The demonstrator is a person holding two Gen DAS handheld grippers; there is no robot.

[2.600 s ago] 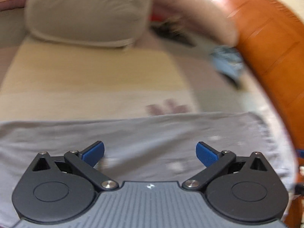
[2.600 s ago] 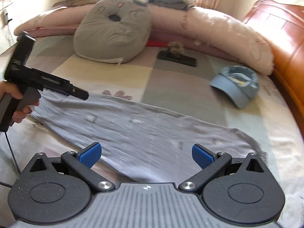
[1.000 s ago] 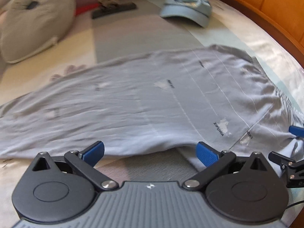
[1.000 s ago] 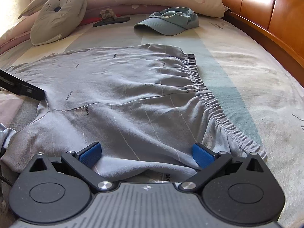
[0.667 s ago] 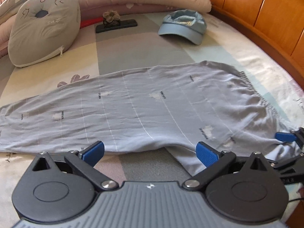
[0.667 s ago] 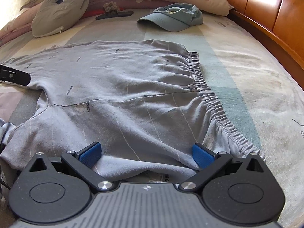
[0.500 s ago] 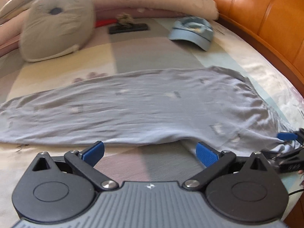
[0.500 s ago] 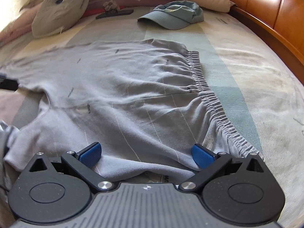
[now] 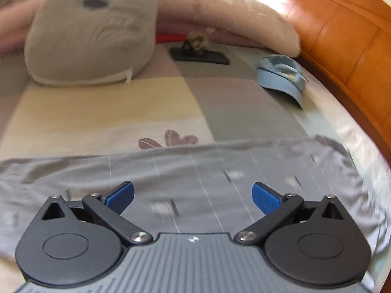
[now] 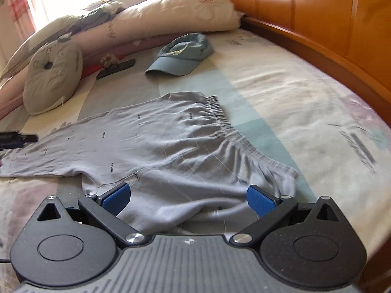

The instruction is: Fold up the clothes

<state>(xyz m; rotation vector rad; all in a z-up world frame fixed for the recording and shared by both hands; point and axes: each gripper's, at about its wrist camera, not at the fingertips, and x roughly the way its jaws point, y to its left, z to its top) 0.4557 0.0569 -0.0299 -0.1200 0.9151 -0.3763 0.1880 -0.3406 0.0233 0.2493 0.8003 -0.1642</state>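
Open right claw (image 10: pixel 187 199) over grey trousers (image 10: pixel 171 146) on bed (image 10: pixel 305 102).

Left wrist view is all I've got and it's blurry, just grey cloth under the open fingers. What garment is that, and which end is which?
Observer: The right wrist view shows grey trousers spread on the bed, with the gathered waistband at their right end.
Operator: Where is the right gripper?
Observer: The right gripper is open at the near edge of the trousers, close to the waistband, with cloth bunched between its fingers.
Operator: Can you see my left gripper from there?
Observer: Only a dark tip of the left gripper at the far left, over the leg end.
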